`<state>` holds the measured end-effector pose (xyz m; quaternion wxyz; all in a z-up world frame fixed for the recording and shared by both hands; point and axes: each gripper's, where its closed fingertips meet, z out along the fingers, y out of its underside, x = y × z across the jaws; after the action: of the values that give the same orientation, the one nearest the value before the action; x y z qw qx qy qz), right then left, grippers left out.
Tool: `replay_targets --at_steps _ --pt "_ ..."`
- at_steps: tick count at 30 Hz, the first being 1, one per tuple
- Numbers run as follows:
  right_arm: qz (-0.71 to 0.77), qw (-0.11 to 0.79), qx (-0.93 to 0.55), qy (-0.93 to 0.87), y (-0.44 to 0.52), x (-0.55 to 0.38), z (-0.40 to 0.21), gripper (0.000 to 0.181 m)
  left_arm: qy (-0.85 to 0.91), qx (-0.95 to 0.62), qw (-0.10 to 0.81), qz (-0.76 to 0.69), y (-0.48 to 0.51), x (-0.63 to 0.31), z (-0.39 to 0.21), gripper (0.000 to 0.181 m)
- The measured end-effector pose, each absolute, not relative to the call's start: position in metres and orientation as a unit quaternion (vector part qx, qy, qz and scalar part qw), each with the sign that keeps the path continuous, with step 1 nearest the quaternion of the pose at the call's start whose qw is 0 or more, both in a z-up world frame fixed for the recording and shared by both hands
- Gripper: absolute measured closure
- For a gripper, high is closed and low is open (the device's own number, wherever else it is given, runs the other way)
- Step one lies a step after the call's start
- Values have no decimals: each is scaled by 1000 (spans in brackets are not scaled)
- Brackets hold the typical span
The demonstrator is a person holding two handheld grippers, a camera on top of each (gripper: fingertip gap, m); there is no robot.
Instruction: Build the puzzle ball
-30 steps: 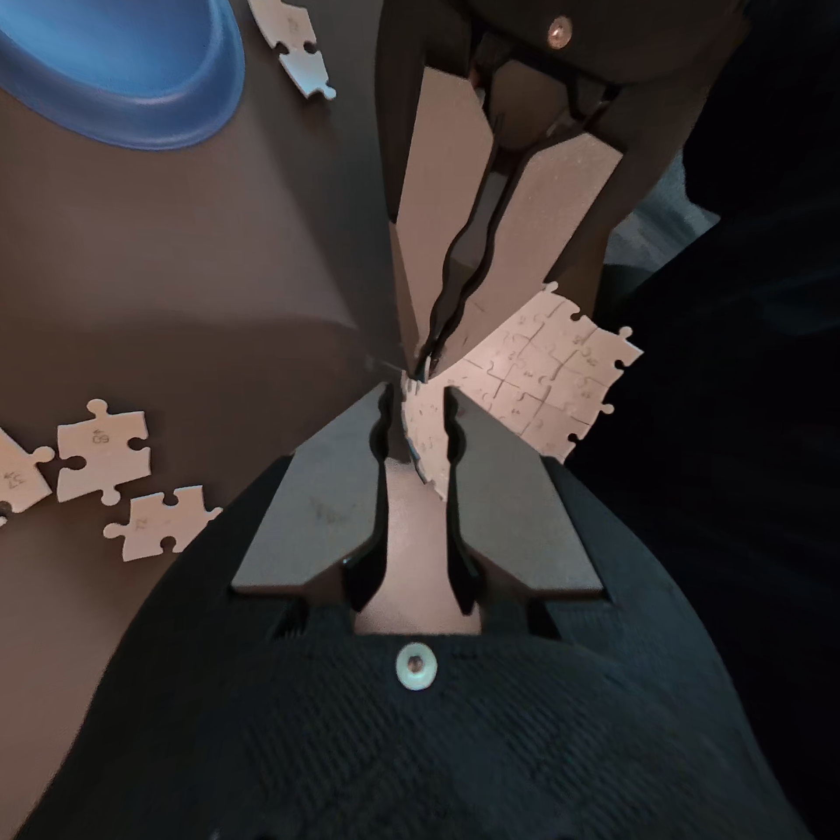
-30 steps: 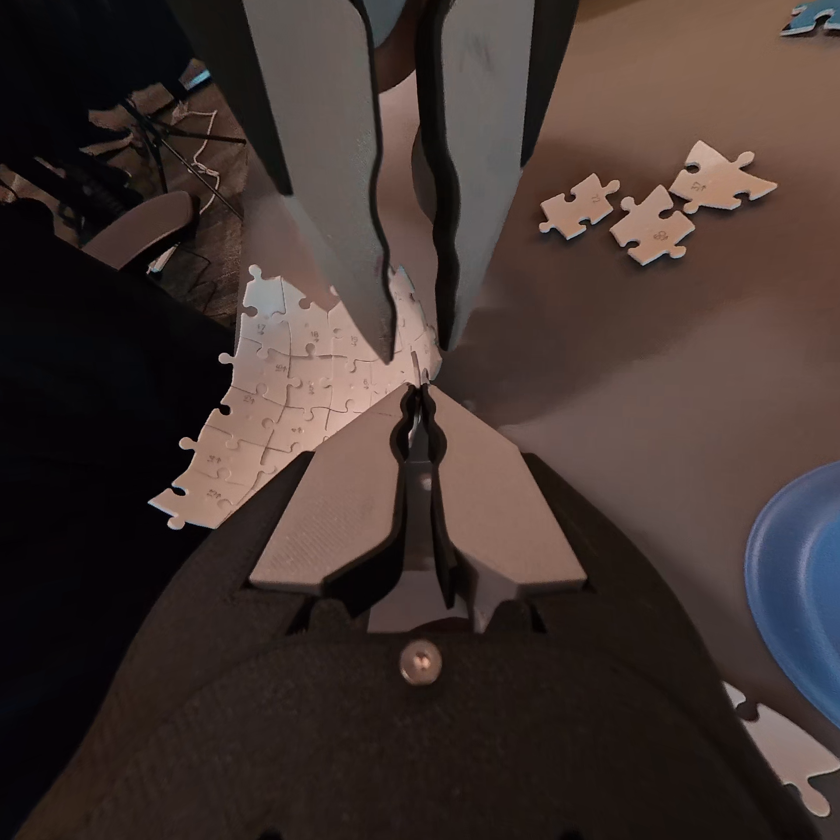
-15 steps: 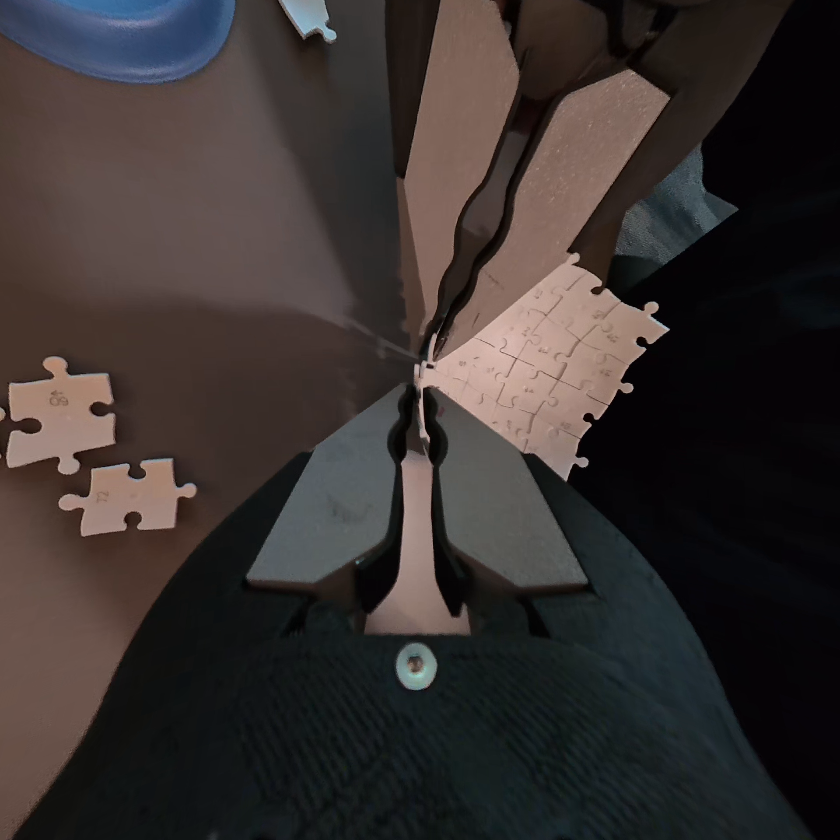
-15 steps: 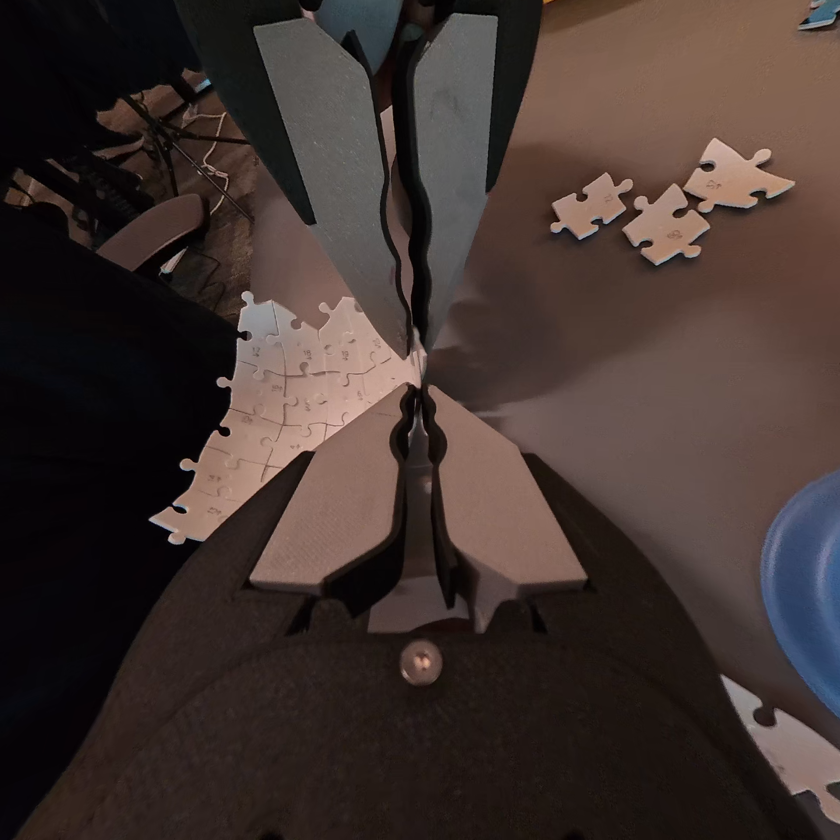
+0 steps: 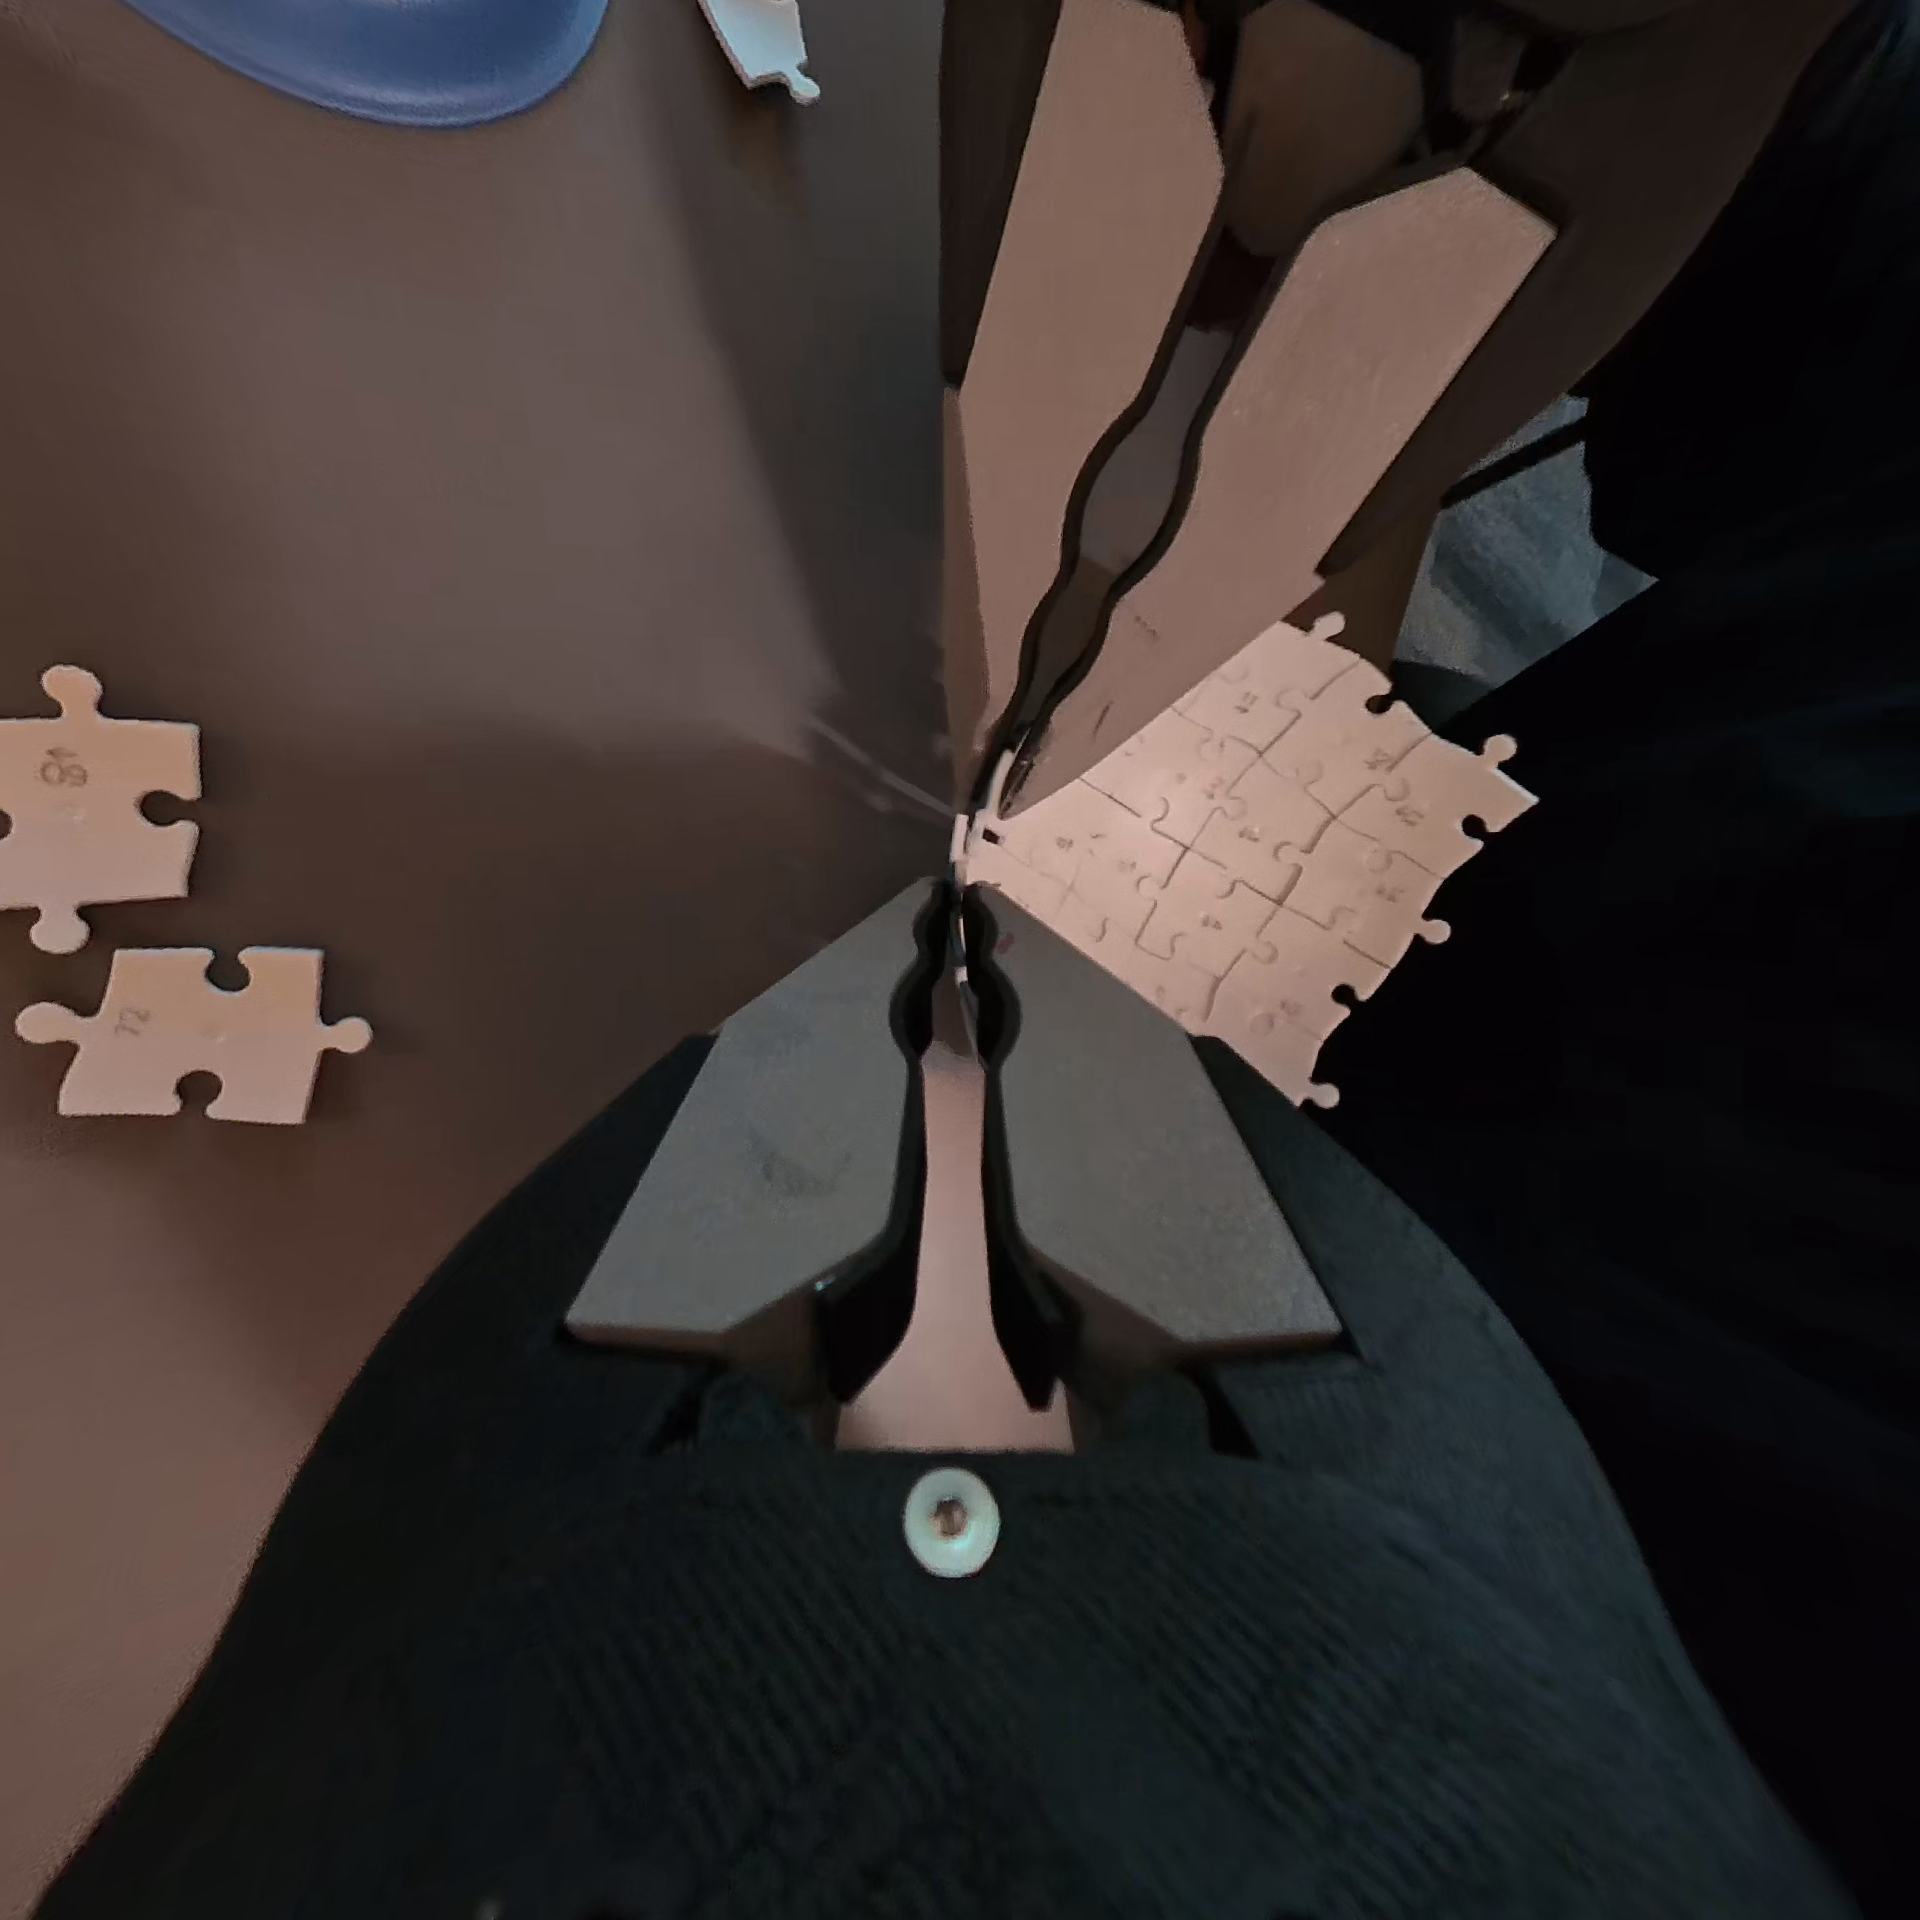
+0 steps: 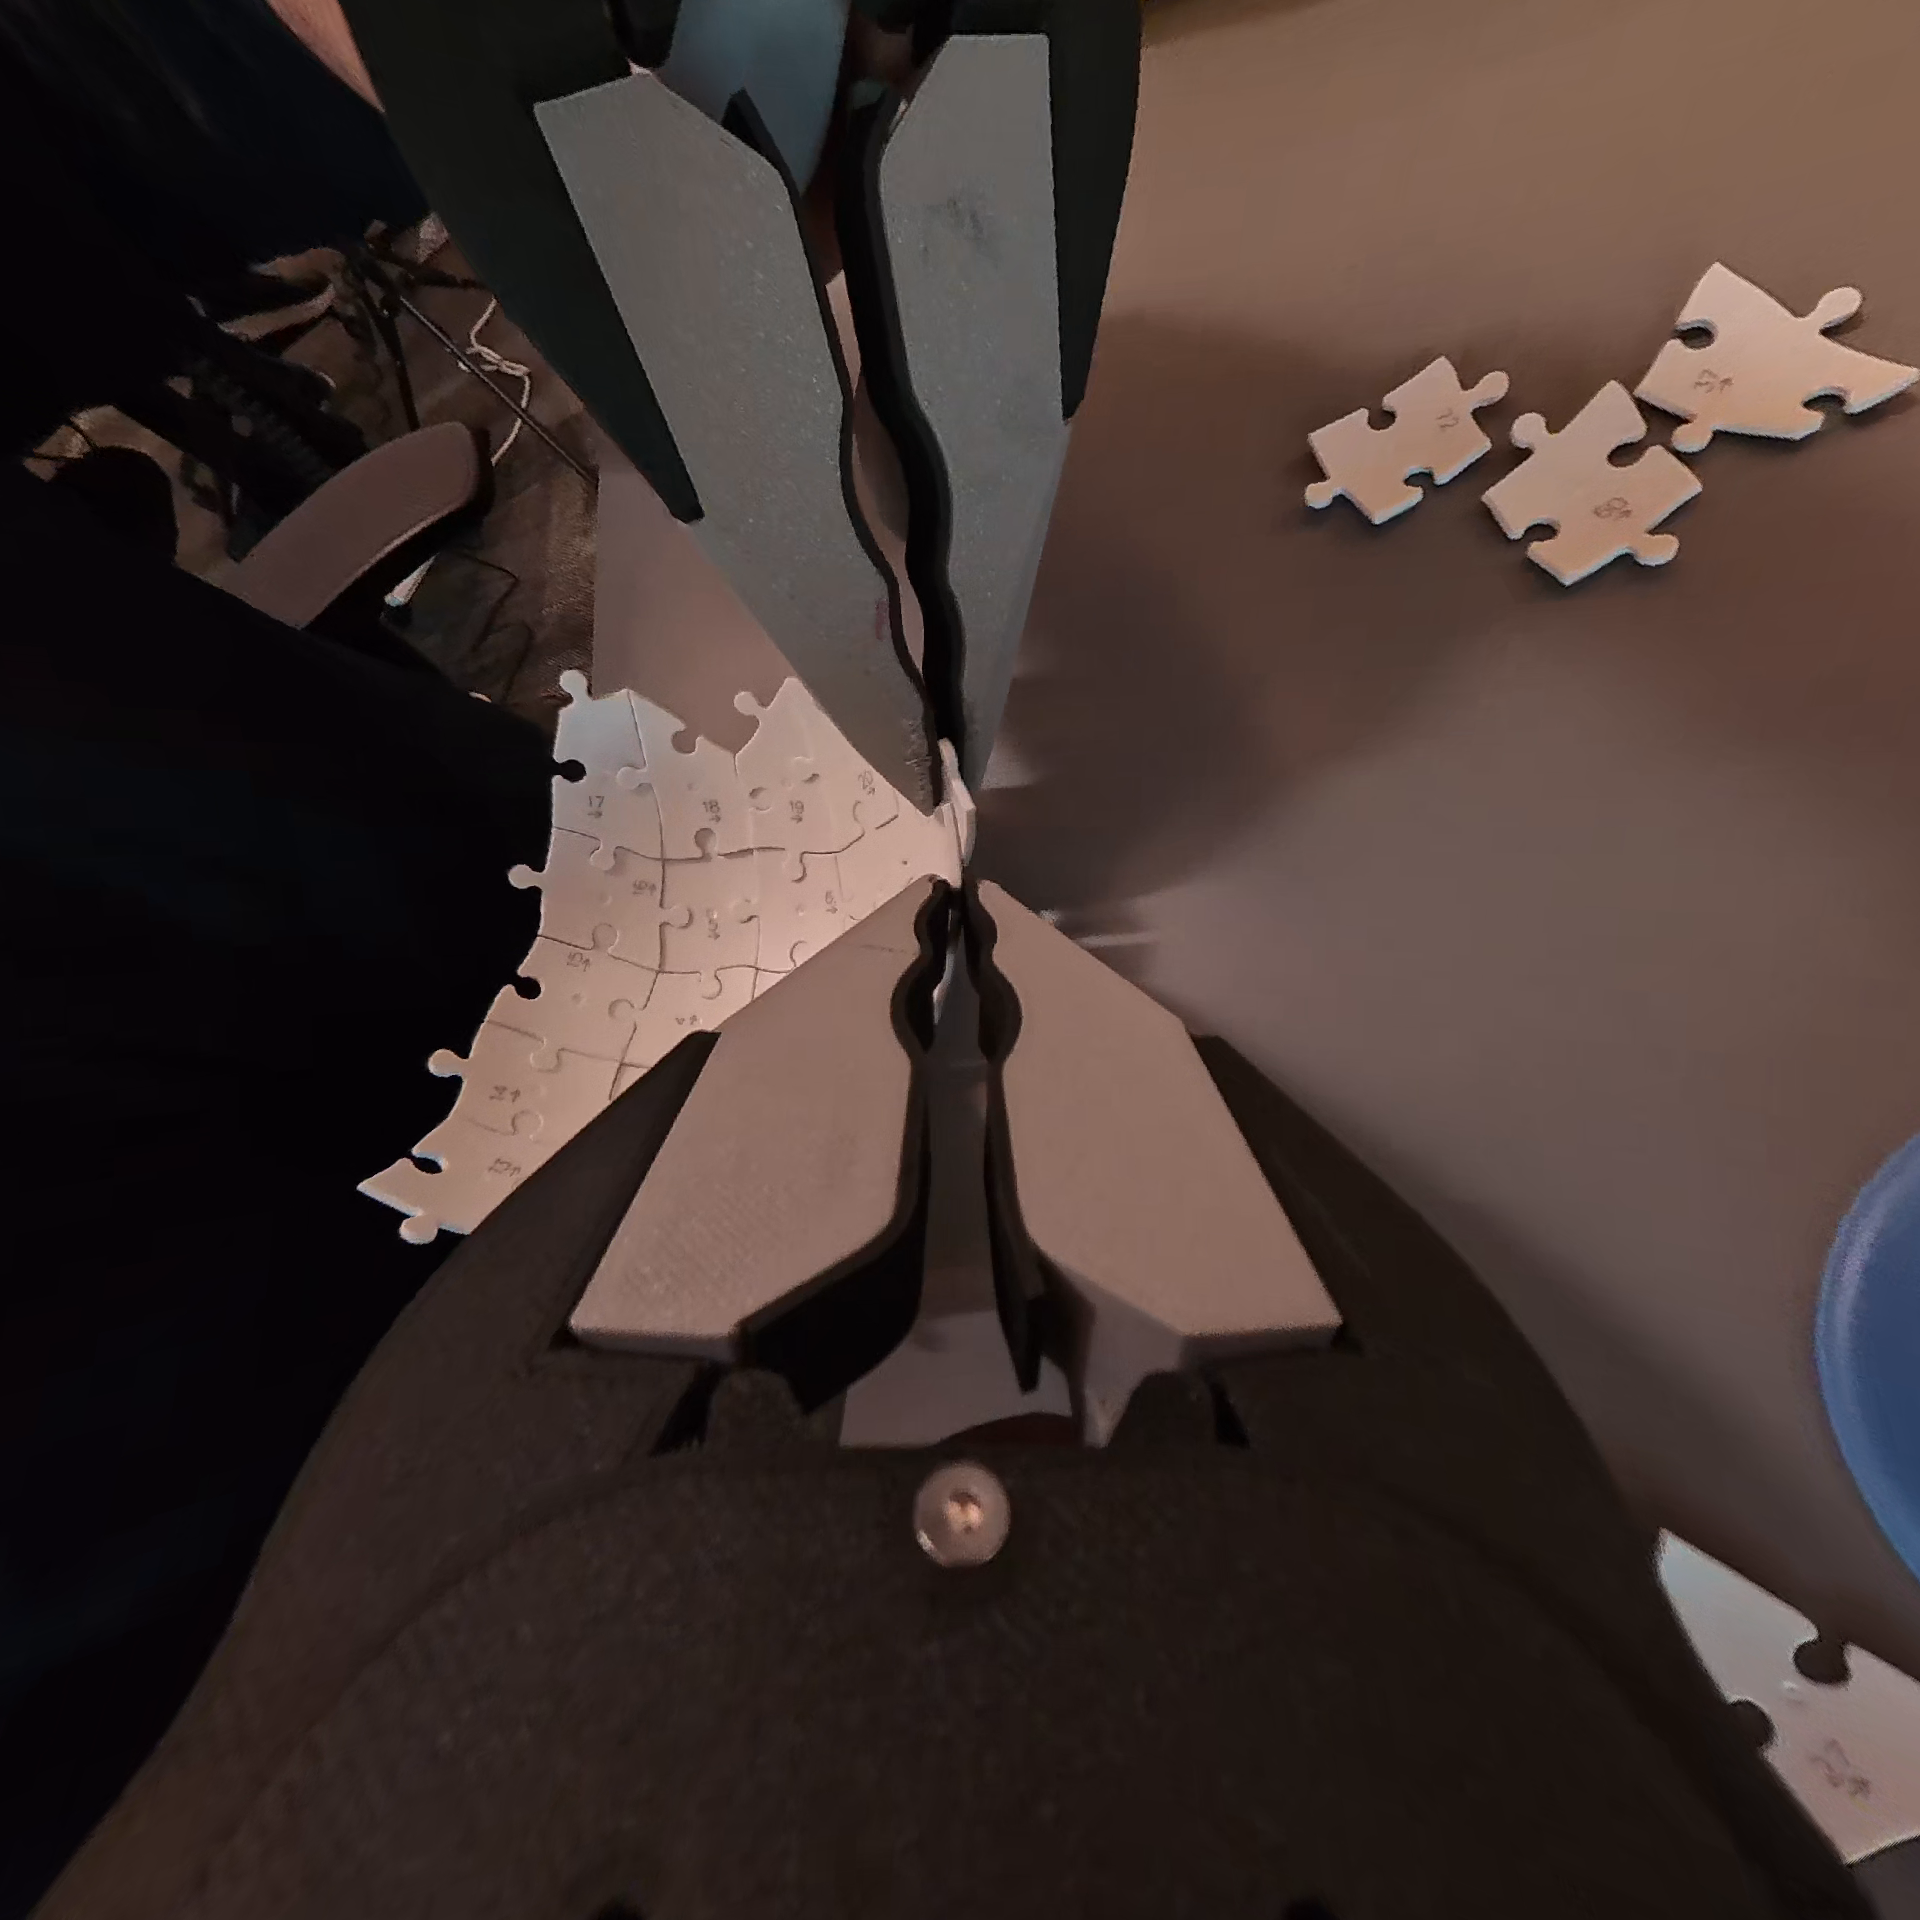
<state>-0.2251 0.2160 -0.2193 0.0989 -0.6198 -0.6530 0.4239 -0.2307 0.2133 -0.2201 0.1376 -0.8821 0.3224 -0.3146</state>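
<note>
On the left of the left wrist view, two loose pieces lie on the brown table, with a blue bowl at the top edge and another piece just beside its rim. At the centre the left gripper is clenched on the edge of the curved panel, a sheet of joined white pieces that spreads to the right, off the table edge and over the dark area there. The right gripper comes in from above, tip to tip with the left one, its fingers pinched together on the same corner of the panel. In the right wrist view the panel fans out to the left, past the table edge, with a chair and cables on the floor behind it. The right gripper grips its near corner, and the left gripper meets it from the top, also closed on that corner. Further right, three loose pieces sit close together on the table, well apart from the grippers. The bowl shows at the right edge, and one more piece lies below it in the corner.
</note>
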Motion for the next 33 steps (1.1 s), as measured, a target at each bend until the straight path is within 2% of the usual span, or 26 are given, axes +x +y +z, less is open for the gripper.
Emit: replay_targets --at_steps 33 --pt "449 62 -600 -659 204 -230 -222 181 275 -879 189 -342 204 -233 -214 179"
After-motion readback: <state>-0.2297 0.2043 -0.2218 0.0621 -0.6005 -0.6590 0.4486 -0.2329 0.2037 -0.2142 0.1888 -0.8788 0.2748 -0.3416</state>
